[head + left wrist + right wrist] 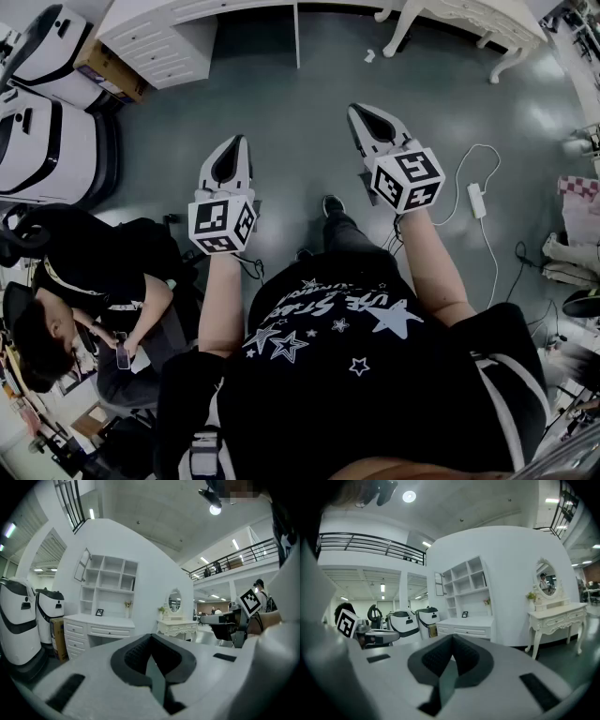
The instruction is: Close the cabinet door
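Note:
A white shelf cabinet [108, 581] stands over a white drawer desk [159, 37] against the curved wall. Its small framed door [82, 566] at the upper left hangs swung open; in the right gripper view the same door [439, 584] shows beside the shelves [466, 585]. Both grippers are held out over the floor, well short of the desk, pointing towards it. My left gripper [238, 142] has its jaws together with nothing between them, and so does my right gripper [360, 112]. The same holds for the left gripper [151, 637] and the right gripper [452, 637] in their own views.
Two white machines [37, 112] and a cardboard box [108, 70] stand left of the desk. A white dressing table [469, 19] with an oval mirror [546, 578] is to the right. A seated person [84, 281] is close on my left. A white cable with an adapter [476, 199] lies on the floor.

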The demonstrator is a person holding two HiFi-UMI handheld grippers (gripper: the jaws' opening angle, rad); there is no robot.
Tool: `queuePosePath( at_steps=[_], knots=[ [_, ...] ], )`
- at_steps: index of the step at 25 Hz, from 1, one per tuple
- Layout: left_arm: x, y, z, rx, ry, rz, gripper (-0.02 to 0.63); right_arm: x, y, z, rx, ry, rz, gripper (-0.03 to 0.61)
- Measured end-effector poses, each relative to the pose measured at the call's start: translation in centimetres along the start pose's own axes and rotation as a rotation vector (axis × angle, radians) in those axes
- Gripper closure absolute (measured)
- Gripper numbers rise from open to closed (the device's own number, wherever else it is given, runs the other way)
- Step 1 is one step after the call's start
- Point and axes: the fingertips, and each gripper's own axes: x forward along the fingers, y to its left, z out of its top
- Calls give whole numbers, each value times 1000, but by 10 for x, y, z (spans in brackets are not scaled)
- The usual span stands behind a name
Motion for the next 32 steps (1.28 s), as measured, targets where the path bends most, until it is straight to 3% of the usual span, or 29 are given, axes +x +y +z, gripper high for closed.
queuePosePath(
  at_steps=[14,20,22,23,26,32],
  knots=[
    [-24,32,-10,-31,6,4,606,17,33,-4,-24,-7,7,574],
    [-3,37,-11,1,-11,32,603,21,5,-7,38,-44,2,572],
    [15,42,-6,25,-20,46,454,33,-15,-7,54,-47,6,572],
    [26,46,-4,40,-20,58,413,42,-26,-8,61,-44,11,572],
    [63,69,4,61,-21,124,338,86,-58,-4,78,-31,39,572],
    [142,120,34,21,-53,245,197,199,-109,28,69,-29,136,572]
  ],
)
